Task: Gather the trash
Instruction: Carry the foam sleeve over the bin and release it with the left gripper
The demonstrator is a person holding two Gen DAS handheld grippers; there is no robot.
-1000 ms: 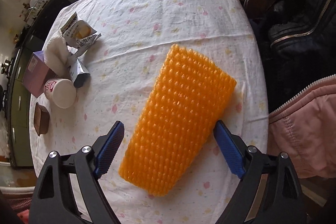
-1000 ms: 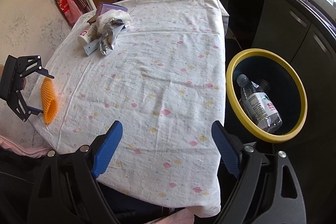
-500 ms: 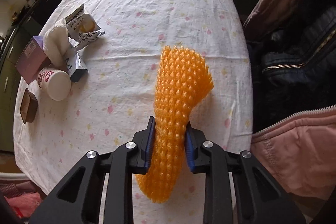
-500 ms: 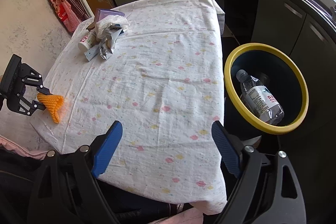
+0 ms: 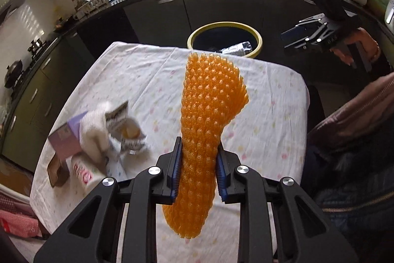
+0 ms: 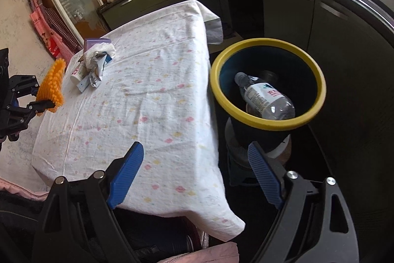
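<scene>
At lower centre the left gripper (image 5: 198, 173) pinches an orange foam net (image 5: 209, 120) between its blue pads (image 5: 175, 171), the net rising up the frame. Behind it lies the white tablecloth (image 5: 270, 120), and at upper centre a yellow-rimmed bin (image 5: 256, 37). Left of centre is a blurred trash pile (image 5: 103, 137), perhaps wrappers and tissue. The right gripper (image 5: 299, 37) hangs at upper right.

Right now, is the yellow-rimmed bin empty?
No, the right wrist view shows a clear plastic bottle lying inside the yellow-rimmed bin.
</scene>
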